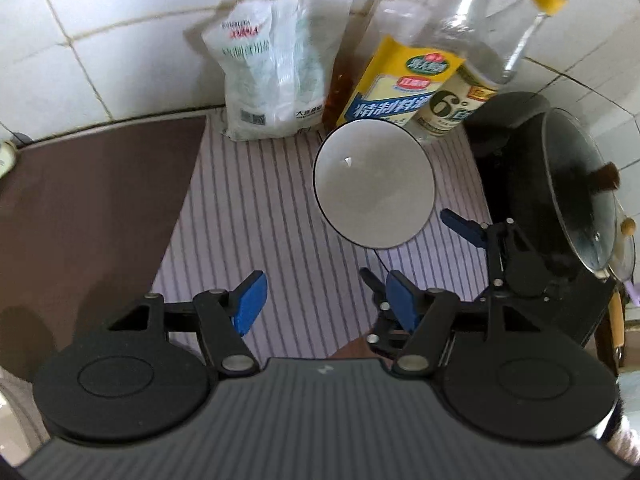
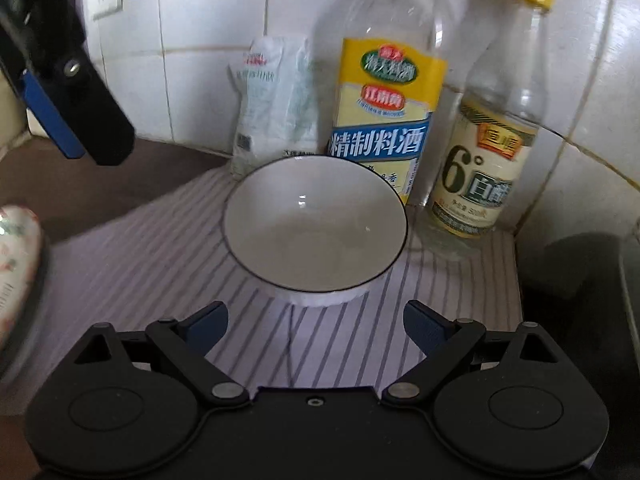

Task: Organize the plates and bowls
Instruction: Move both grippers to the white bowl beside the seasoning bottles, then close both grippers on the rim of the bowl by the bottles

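Just ahead of the spread right tongs (image 2: 316, 322), a white bowl (image 2: 315, 224); left tongs (image 1: 324, 300) also spread.

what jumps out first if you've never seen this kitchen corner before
A white bowl with a thin dark rim sits upright and empty on the striped mat, straight ahead of the open right gripper. Behind it, against the tiled wall, stand a yellow-labelled bottle, a yellow-capped bottle and a white bag.

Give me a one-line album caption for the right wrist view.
Open right gripper faces an empty white bowl on striped cloth, two bottles behind.
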`<state>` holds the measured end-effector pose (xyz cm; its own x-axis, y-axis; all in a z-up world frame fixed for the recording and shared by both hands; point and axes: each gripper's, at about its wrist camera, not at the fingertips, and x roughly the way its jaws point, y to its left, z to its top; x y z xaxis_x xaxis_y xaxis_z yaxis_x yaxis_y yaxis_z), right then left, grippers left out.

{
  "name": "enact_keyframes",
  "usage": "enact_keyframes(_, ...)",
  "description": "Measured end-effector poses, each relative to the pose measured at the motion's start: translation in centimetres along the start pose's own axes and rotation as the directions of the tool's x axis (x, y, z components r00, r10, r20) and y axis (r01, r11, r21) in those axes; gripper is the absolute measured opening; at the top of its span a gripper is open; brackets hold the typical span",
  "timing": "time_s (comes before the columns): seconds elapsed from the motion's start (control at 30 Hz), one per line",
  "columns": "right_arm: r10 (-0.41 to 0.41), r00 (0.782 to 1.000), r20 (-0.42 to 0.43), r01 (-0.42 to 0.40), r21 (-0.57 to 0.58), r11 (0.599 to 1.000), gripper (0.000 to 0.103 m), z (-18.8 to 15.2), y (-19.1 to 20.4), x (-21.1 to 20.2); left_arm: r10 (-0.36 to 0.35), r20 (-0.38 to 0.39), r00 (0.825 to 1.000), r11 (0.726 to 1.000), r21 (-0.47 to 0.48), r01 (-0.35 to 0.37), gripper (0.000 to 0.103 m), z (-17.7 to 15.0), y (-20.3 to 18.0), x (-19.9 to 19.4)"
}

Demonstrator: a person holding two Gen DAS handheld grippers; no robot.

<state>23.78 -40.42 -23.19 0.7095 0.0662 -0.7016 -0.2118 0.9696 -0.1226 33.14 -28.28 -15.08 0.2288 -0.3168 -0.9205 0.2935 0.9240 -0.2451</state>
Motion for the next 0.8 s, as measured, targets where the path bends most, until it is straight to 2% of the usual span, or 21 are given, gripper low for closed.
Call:
enact_keyframes(0.07, -0.001, 1.000, 0.004, 0.001, 0.001, 1.000, 0.097, -0.1, 0.1, 1.0, -0.003, 0.045, 0.999, 0.999, -0.043, 0.005, 0.065, 0.6, 0.5, 1.1)
enact_keyframes(0.13, 0.029, 0.999, 0.016, -0.030, 0.074, 0.997, 0.097, -0.1, -0.5, 1.8, -0.006, 0.069, 0.998, 0.996, -0.085, 0.012, 0.065, 1.4, 1.0, 2.7)
enact_keyframes(0.2, 0.013, 1.000, -0.002, -0.013, 0.122, 0.992, 0.097, -0.2, -1.1, 2.9, -0.010, 0.096, 0.995, 0.992, -0.121, 0.022, 0.065, 1.9, 1.4, 4.3)
enact_keyframes(0.27, 0.027, 1.000, 0.008, -0.027, 0.132, 0.991, 0.097, -0.2, -1.4, 3.4, 0.012, 0.107, 0.994, 0.993, -0.114, 0.001, 0.065, 2.5, 1.4, 6.0)
enact_keyframes(0.37, 0.028, 0.999, 0.014, -0.030, 0.105, 0.994, 0.097, -0.3, -1.3, 4.4, 0.033, 0.064, 0.997, 0.996, -0.084, -0.027, 0.063, 3.3, 0.9, 8.5)
enact_keyframes(0.5, 0.033, 0.999, 0.020, -0.035, 0.079, 0.996, 0.097, -0.3, -1.3, 4.7, 0.005, 0.122, 0.993, 0.996, -0.088, 0.006, 0.061, 3.1, 0.6, 8.7)
enact_keyframes(0.53, 0.035, 0.999, 0.024, -0.037, 0.057, 0.998, 0.097, -0.2, -1.1, 4.6, 0.000, 0.137, 0.991, 0.996, -0.084, 0.012, 0.055, 3.0, 0.6, 8.6)
enact_keyframes(0.57, 0.037, 0.999, 0.036, -0.039, 0.037, 0.999, 0.097, -0.2, -1.0, 4.5, -0.006, 0.146, 0.989, 0.996, -0.083, 0.019, 0.044, 3.0, 0.6, 8.5)
enact_keyframes(0.63, 0.041, 0.997, 0.061, -0.041, 0.001, 0.999, 0.097, -0.1, -0.5, 4.4, -0.018, 0.142, 0.990, 0.996, -0.085, 0.030, 0.028, 3.0, 0.7, 8.6)
enact_keyframes(0.7, 0.039, 0.996, 0.076, -0.039, -0.008, 0.999, 0.097, 0.0, -0.3, 4.6, -0.036, 0.136, 0.990, 0.995, -0.087, 0.048, 0.026, 3.0, 0.7, 9.0)
enact_keyframes(0.8, 0.055, 0.995, 0.079, -0.056, 0.008, 0.998, 0.098, 0.0, -0.5, 4.7, 0.004, 0.103, 0.995, 0.996, -0.086, 0.005, 0.015, 2.9, 0.4, 9.8)
